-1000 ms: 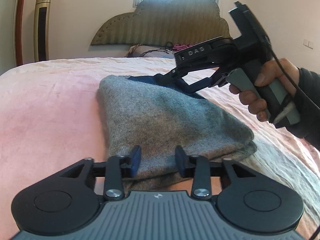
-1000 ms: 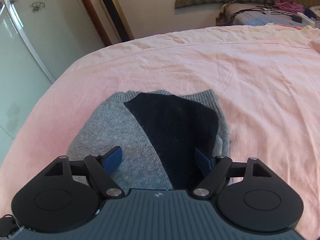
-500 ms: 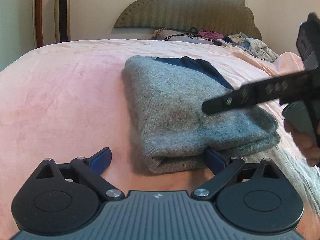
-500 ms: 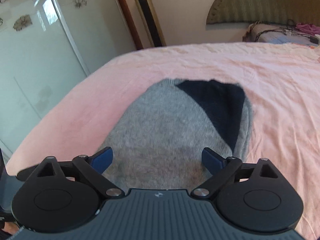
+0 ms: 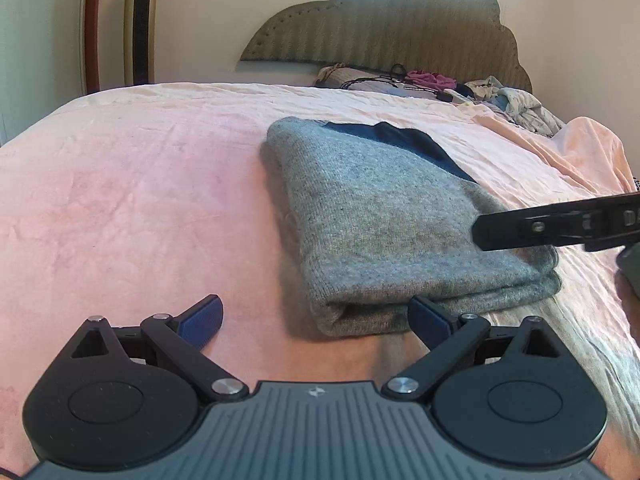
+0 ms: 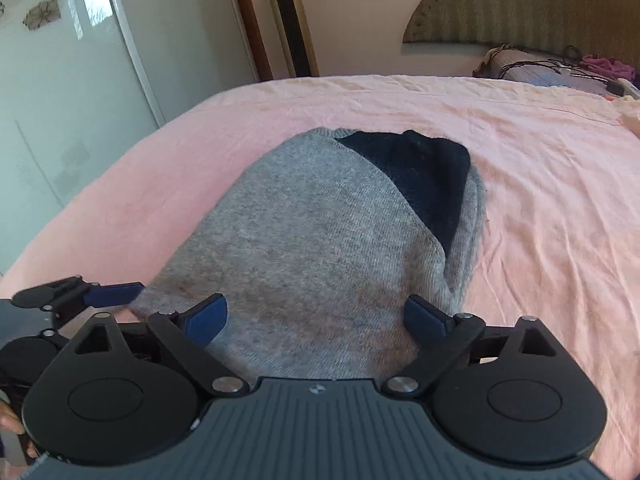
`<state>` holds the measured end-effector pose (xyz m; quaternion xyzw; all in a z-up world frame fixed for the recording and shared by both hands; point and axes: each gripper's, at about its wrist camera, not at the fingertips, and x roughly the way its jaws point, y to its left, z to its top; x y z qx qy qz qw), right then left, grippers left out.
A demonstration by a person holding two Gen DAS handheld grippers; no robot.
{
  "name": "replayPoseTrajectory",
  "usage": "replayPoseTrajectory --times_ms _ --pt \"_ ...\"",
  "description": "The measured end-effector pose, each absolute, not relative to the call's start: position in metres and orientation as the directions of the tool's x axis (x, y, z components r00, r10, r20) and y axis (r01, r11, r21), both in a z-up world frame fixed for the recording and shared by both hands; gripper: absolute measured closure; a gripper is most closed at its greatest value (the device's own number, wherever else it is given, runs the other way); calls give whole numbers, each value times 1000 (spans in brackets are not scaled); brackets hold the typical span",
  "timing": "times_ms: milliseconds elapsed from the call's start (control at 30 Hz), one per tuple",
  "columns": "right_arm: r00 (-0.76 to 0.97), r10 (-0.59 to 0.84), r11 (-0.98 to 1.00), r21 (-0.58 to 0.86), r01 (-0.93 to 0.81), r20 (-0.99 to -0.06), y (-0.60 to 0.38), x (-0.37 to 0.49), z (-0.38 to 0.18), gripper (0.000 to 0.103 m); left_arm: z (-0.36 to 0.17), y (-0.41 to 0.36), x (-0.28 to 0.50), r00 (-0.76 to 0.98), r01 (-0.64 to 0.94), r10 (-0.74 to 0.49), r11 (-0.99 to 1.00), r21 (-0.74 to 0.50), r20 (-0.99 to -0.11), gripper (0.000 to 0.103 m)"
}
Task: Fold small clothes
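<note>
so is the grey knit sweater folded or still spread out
Folded. The grey knit sweater with the dark navy panel lies as a compact stack on the pink bedsheet, with doubled layers showing along its near edge. Neither open claw grips it.

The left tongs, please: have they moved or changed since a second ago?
Yes. The left tongs were closed on the grey sweater's near edge; now they are open and drawn back, with bare pink bedsheet between tongs and fold.

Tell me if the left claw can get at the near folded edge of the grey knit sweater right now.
Probably yes. The left claw is open, and the folded grey knit sweater lies just ahead on the pink bedsheet, one fingertip already at its edge, with nothing between.
</note>
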<state>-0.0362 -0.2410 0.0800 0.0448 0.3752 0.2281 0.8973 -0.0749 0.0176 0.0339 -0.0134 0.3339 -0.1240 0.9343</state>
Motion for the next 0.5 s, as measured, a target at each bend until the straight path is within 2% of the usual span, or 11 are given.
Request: replayPoseTrajectory --times_ms 67,167,267,367,400,500 --pt "633 468 882 280 -380 -617 -248 -54 88 6 43 21 -81 777 205 -234 972 -116 -585 3" --pt "684 434 901 255 -352 -586 -259 -61 97 4 63 23 -78 803 212 -271 962 -171 -531 3" --pt "706 392 917 309 -251 -590 -277 -42 96 0 68 23 -56 763 237 -350 934 -268 -544 3" --pt "638 422 887 438 -144 -645 -296 -12 76 6 57 26 -24 671 216 -445 882 -418 -593 4" --pt "616 448 870 473 -135 -648 -300 -4 70 9 56 27 -12 656 207 -465 868 -452 -595 4" --pt "605 479 838 536 -101 -635 -313 25 66 9 56 36 32 643 165 -485 844 -511 -593 4"
